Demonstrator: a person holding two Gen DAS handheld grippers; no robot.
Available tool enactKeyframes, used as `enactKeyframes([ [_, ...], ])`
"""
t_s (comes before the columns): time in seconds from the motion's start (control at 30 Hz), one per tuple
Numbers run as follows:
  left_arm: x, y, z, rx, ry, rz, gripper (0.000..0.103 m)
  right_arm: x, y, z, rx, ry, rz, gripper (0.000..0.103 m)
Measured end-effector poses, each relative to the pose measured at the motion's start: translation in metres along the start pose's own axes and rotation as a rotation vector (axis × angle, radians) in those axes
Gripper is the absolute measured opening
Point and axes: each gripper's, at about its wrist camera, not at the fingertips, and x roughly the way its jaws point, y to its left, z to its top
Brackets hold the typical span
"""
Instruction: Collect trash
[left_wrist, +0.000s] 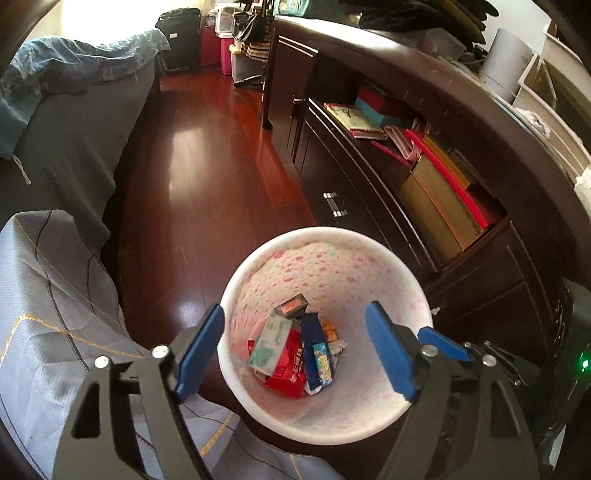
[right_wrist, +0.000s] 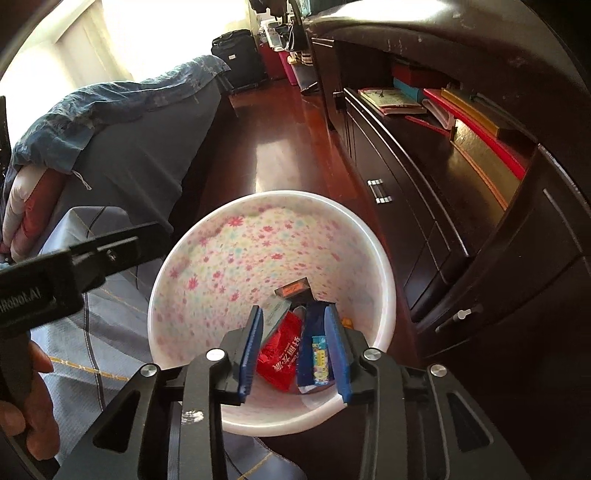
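A white waste bin with a flowered liner (left_wrist: 328, 236) stands on the floor between the bed and a dark cabinet; it also shows in the right wrist view (right_wrist: 207, 236). Inside lies trash: a red packet (left_wrist: 286, 363), a pale green carton (left_wrist: 271, 341), a dark blue wrapper (left_wrist: 313, 339), a small grey box (left_wrist: 293, 305). My left gripper (left_wrist: 295, 350) is open and empty, above the bin's near rim. My right gripper (right_wrist: 293, 347) is open and empty, over the bin's mouth, with the red packet (right_wrist: 280, 354) and blue wrapper (right_wrist: 312, 354) seen between its fingers.
A bed with a grey-blue quilt (left_wrist: 48, 295) is at the left. A dark cabinet (left_wrist: 461, 295) with books on an open shelf (left_wrist: 436, 192) runs along the right. Red wood floor (left_wrist: 207, 155) stretches ahead to luggage (left_wrist: 181, 37) at the far wall.
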Motion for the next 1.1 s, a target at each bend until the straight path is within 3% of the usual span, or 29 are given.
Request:
enactKeyframes([
  [0.33, -0.045, -0.003, -0.006, -0.025, -0.042, -0.032, 0.088, -0.032, 0.015, -0.007, -0.022, -0.029, -0.01, 0.057],
  [0.4, -0.055, -0.003, -0.008, -0.028, -0.052, -0.035, 0.09, -0.041, 0.021, -0.011, -0.032, -0.037, -0.013, 0.066],
  [0.67, -0.112, 0.005, -0.022, -0.065, -0.119, -0.012, 0.096, -0.081, 0.048, -0.027, -0.08, -0.066, 0.001, 0.081],
  [0.9, -0.17, 0.024, -0.039, -0.12, -0.188, 0.041, 0.099, -0.119, 0.084, -0.045, -0.151, -0.105, 0.027, 0.092],
  [1.1, -0.244, 0.05, -0.076, -0.173, -0.288, 0.158, 0.099, -0.156, 0.128, -0.067, -0.232, -0.139, 0.096, 0.099],
])
